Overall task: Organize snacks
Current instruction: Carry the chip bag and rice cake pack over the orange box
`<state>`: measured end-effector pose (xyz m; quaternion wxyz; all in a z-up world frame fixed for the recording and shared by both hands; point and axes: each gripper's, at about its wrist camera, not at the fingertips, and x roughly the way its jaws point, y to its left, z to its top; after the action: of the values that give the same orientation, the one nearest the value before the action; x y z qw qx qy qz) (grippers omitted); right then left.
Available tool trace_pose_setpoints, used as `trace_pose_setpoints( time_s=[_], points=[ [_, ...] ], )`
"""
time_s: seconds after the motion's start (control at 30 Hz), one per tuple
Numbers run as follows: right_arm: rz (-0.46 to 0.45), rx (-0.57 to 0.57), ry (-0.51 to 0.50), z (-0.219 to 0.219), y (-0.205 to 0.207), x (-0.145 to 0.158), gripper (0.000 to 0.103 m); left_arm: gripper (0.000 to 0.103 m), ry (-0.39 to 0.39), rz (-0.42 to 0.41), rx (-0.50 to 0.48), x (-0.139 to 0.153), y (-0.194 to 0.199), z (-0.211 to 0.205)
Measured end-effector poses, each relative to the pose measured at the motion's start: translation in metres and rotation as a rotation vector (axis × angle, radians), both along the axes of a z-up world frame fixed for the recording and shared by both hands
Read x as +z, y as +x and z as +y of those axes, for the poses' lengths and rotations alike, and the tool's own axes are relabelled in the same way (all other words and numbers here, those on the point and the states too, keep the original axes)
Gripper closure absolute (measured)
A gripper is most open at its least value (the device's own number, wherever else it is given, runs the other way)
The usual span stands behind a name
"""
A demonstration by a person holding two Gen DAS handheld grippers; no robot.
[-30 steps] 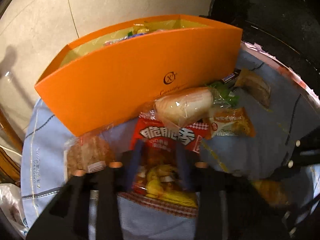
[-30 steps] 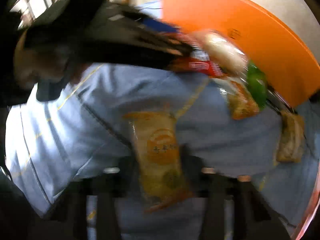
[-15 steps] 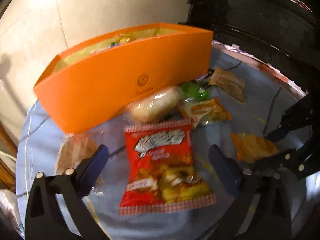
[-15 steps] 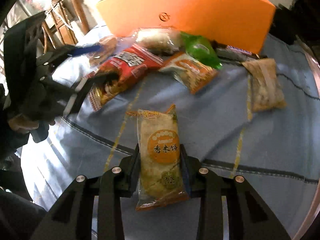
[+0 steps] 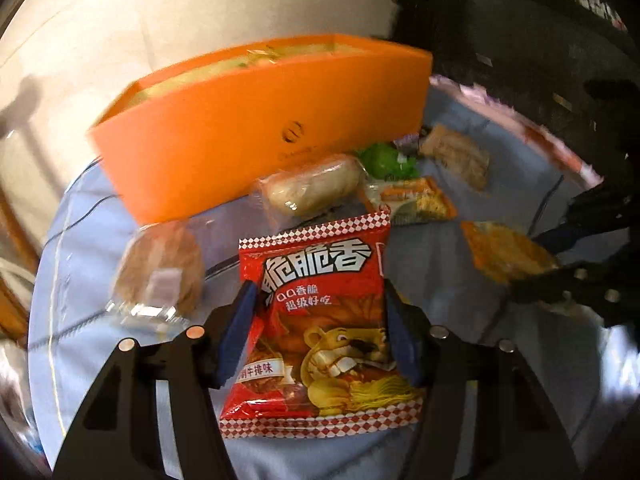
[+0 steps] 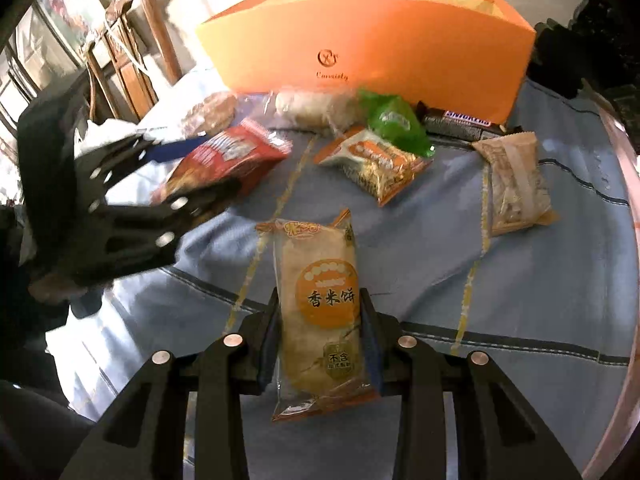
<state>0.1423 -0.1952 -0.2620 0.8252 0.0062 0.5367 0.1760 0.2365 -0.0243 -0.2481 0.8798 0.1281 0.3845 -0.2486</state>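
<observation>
A red snack bag (image 5: pixel 320 320) sits between the blue pads of my left gripper (image 5: pixel 318 286), whose jaws are closing and touch both of its side edges. In the right wrist view this left gripper (image 6: pixel 200 172) carries the red bag (image 6: pixel 232 156) tilted above the cloth. My right gripper (image 6: pixel 320 294) is shut on a yellow rice cracker packet (image 6: pixel 316 248), held upright along its fingers. The left wrist view shows that packet (image 5: pixel 504 256) in the right gripper (image 5: pixel 536 260) at the right. An open orange box (image 6: pixel 380 48) with snacks inside stands at the back.
On the blue tablecloth (image 6: pixel 520 300) before the box lie a round cake (image 5: pixel 160 272), a wrapped bread roll (image 5: pixel 312 188), a green packet (image 6: pixel 396 120), an orange noodle packet (image 6: pixel 376 160), a chocolate bar (image 6: pixel 460 124) and a tan packet (image 6: pixel 516 184). A wooden chair (image 6: pixel 132 48) stands far left.
My left gripper let the red bag go, opened wide, then closed around it again, drawing back from the box. My right gripper rolled level and rose with the cracker packet.
</observation>
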Motion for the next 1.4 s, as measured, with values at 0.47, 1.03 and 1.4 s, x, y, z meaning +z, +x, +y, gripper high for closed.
trace_pose_setpoints(
  time_s=[0.47,1.03,1.4],
  points=[
    [-0.207,-0.013,0.084,0.022,0.008,0.102,0.067,0.043,-0.118,-0.153,0.143,0.112,-0.035,0.031],
    [-0.395,-0.169,-0.06,-0.002,0.026,0.188,0.067,0.043,-0.099,-0.242,0.168,0.183,-0.018,0.007],
    [-0.456,-0.178,-0.102,-0.003,0.042,0.204,0.067,0.043,-0.104,-0.272,0.172,0.199,0.001,-0.002]
  ],
)
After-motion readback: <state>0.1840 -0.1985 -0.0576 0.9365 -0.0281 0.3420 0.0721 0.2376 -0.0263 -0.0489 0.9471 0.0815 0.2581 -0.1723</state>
